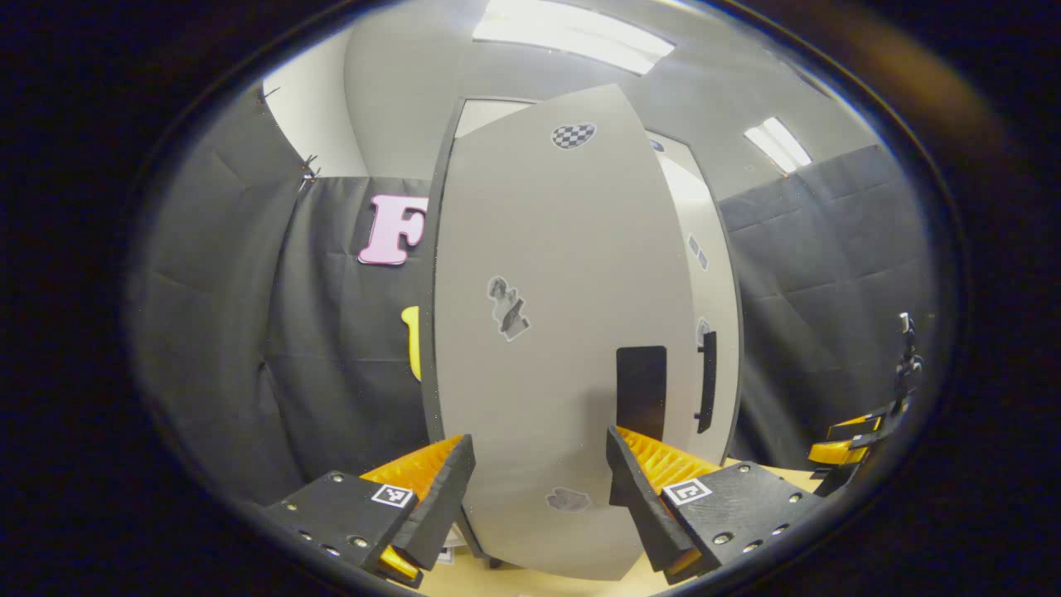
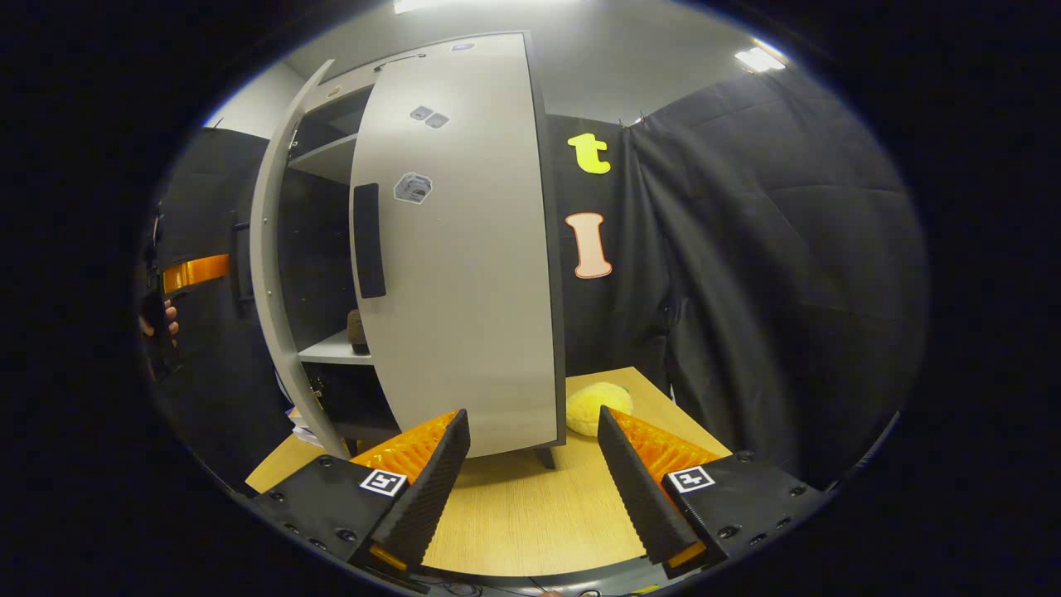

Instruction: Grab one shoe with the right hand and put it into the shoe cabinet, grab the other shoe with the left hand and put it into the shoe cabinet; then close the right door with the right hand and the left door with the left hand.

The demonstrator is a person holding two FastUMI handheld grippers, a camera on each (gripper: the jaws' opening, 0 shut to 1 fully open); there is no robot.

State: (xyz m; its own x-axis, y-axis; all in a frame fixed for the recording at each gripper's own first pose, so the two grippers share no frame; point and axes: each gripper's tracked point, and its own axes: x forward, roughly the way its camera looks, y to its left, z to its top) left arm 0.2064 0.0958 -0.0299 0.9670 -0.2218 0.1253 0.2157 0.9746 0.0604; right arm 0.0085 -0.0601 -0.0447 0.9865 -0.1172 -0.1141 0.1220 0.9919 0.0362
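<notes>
The left gripper [image 1: 539, 481] gapes wide, holding nothing, right up against the shoe cabinet's left door [image 1: 547, 332], which stands ajar. The right gripper [image 2: 530, 464] is likewise spread and empty, before the cabinet's closed right door [image 2: 464, 274]. Inside the shoe cabinet [image 2: 331, 166], a shoe [image 2: 358, 330] sits on a shelf. A yellow plush [image 2: 598, 408] lies right of the cabinet.

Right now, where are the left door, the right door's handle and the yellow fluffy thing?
left door [image 1: 547, 332], left gripper view: middle of its panel.
right door's handle [image 2: 369, 240], right gripper view: middle of the dark bar.
yellow fluffy thing [image 2: 595, 408], right gripper view: its top.
</notes>
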